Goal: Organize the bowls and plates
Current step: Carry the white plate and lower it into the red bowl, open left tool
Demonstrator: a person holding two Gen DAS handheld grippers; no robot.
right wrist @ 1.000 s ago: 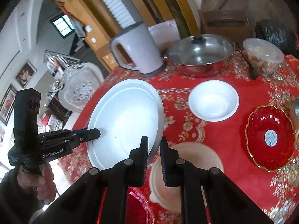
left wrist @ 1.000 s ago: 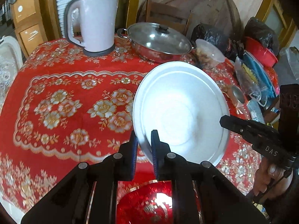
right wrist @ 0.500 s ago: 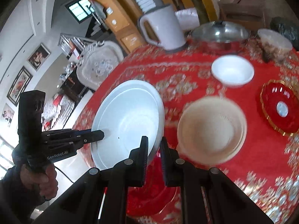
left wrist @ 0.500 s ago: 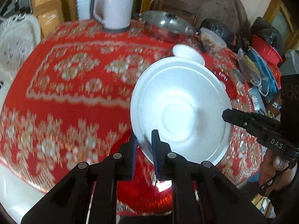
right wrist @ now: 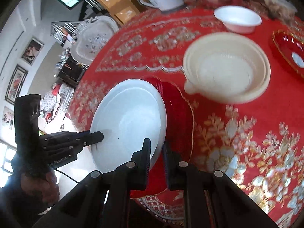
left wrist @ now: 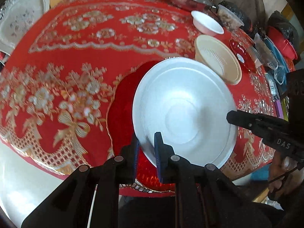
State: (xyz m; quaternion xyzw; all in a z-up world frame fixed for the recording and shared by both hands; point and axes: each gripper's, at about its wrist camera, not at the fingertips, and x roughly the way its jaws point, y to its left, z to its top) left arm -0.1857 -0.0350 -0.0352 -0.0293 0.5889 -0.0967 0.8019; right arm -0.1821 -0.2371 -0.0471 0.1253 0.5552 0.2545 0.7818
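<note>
Above the red dish (left wrist: 121,114) at the table's near edge | white plate (left wrist: 182,110) held tilted | left gripper (left wrist: 146,148) clamped on its rim | right gripper (right wrist: 156,152) clamped on opposite rim | cream strainer bowl (right wrist: 228,66), small white bowl (right wrist: 239,20) beyond.

Left hand-held gripper (left wrist: 146,152): matte black plastic, two flat fingers (left wrist: 159,152) faced with blue ribbed pads, angular black linkage arms behind them joined by round silver pins. A thin white cord runs along its lower left side. From the other camera its body reads "GenRobot.AI" in white, with a boxy black block on top and a black cable trailing below.

Right hand-held gripper (right wrist: 156,152): the same black build, silver pins at the joints, dark ribbed pads. Its side carries white "DAS" lettering, with a thin black cable hanging beneath the grip.
</note>
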